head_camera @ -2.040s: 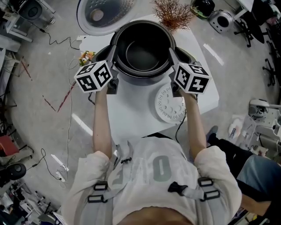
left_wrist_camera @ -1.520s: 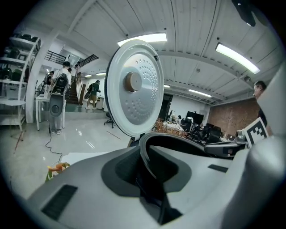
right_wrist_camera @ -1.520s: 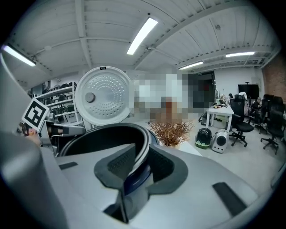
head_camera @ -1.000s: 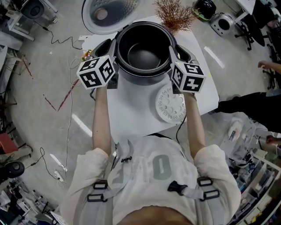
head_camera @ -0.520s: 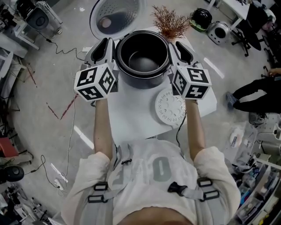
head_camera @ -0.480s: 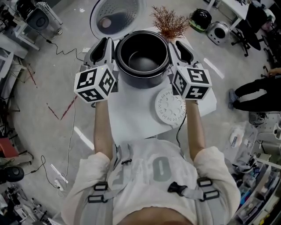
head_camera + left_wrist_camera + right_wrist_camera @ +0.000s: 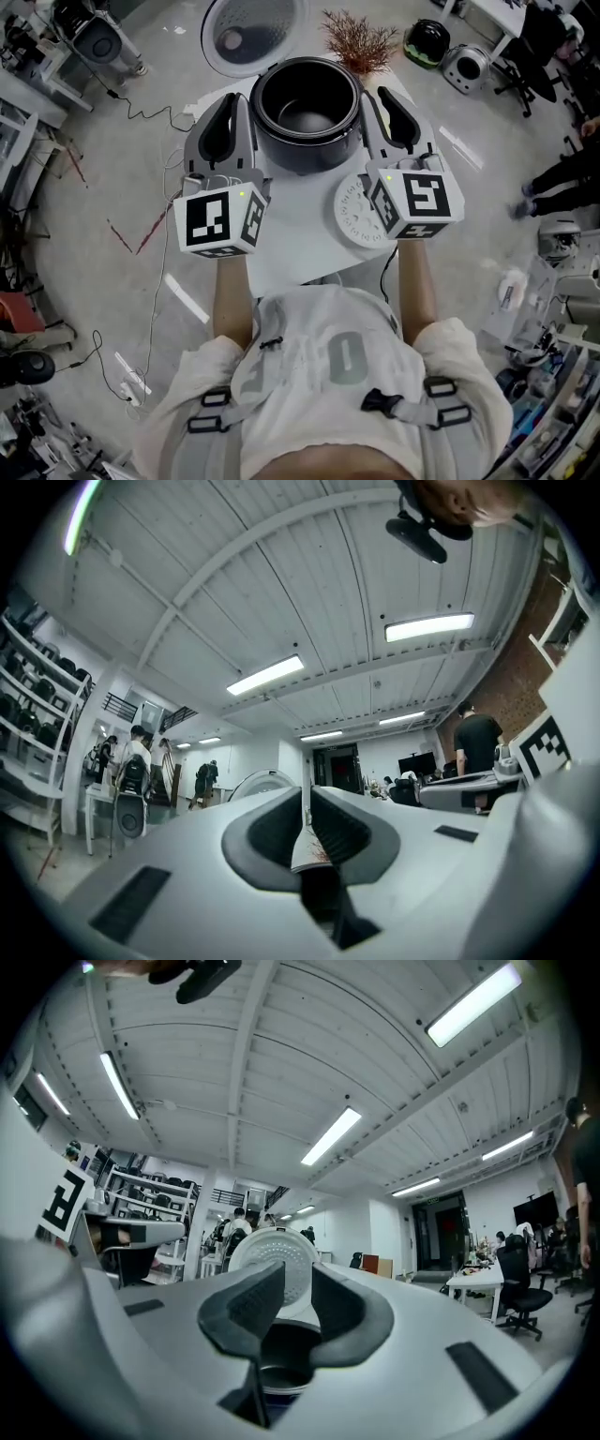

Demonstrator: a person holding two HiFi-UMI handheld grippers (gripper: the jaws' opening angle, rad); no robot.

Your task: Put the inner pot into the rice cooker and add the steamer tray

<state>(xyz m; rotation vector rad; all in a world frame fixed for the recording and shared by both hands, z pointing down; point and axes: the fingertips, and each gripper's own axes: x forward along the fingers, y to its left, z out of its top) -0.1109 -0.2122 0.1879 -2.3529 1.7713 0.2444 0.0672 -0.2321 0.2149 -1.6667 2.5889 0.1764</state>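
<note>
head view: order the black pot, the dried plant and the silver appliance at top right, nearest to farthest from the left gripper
From the left gripper, jaws closing on nothing:
1. black pot, right beside its jaws.
2. dried plant, behind the pot, to the right.
3. silver appliance, farthest, at the upper right.

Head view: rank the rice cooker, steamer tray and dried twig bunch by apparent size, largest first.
1. rice cooker
2. steamer tray and dried twig bunch: they look about alike, and the tray is partly hidden, so I won't rank them.
</note>
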